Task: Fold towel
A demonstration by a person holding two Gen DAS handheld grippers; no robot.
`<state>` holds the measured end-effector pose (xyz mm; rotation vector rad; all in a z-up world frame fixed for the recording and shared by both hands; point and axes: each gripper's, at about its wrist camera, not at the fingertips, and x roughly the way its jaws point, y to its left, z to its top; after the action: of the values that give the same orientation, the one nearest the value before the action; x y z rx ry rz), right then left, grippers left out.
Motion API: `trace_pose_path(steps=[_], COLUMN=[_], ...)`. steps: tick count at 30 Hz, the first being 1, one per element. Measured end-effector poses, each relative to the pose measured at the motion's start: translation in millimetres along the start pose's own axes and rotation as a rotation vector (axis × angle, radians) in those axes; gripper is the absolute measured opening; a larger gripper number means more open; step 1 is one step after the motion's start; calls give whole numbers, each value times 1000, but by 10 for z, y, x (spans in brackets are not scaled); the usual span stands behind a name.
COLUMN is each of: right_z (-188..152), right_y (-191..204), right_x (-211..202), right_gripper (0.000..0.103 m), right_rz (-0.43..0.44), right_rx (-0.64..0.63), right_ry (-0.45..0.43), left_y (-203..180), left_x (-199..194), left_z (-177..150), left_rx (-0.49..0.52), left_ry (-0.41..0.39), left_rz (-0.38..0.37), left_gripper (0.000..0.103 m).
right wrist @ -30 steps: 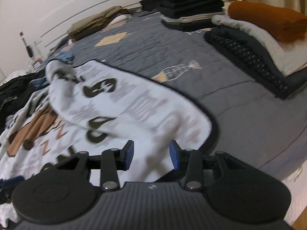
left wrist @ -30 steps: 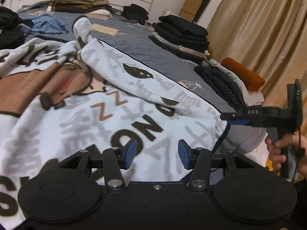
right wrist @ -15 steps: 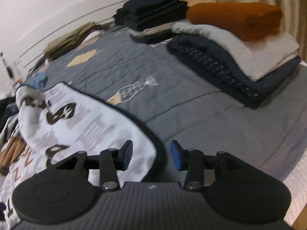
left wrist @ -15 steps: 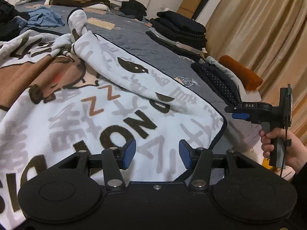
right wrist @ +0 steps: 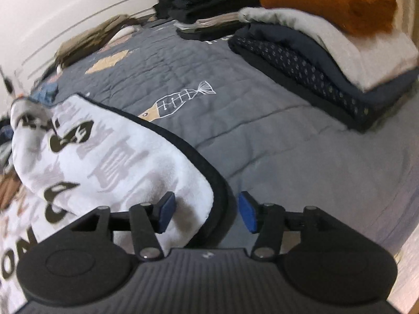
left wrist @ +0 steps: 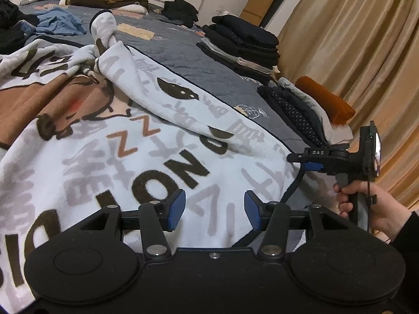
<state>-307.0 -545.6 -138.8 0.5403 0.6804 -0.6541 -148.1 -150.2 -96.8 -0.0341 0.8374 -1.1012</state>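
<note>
Left wrist view: the towel (left wrist: 146, 141) lies spread over the bed (left wrist: 199, 57), one flap thrown loosely across it, no clean fold yet, so most of the work is left. The left tool (left wrist: 214, 210) hovers above it with jaws apart, nothing between them. The towel's near edge hides behind the tool body. Off to the side, a hand (left wrist: 366, 204) carries the right tool (left wrist: 301, 161).

Right wrist view: blurred. The right tool (right wrist: 204, 212) has just been opening; the towel's (right wrist: 117, 157) dark-trimmed corner sits between unclenched jaws, pads clear. Contact underneath? Can't tell.
</note>
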Motion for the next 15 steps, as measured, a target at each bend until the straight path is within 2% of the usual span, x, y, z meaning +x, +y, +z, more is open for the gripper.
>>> trace_pose_path(steps=[5, 8, 9, 10, 12, 15], right_z=[-25, -42, -46, -49, -57, -61], right_y=[-27, -99, -116, -130, -187, -248], right_x=[-1, 7, 10, 10, 15, -17], right_gripper=[58, 52, 42, 26, 10, 7], right_rz=[34, 73, 74, 68, 83, 98], right_rx=[57, 135, 152, 162, 208, 271], right_ry=[-4, 6, 10, 11, 17, 6], left_y=[-48, -68, -69, -68, -71, -72], left_x=[-3, 15, 25, 35, 48, 67], left_z=[-11, -19, -24, -27, -33, -43], left_rx=[7, 11, 11, 10, 11, 15], left_ry=[-2, 2, 4, 7, 9, 13], left_rz=[-42, -50, -49, -47, -46, -46], left_gripper=[49, 49, 49, 49, 49, 49])
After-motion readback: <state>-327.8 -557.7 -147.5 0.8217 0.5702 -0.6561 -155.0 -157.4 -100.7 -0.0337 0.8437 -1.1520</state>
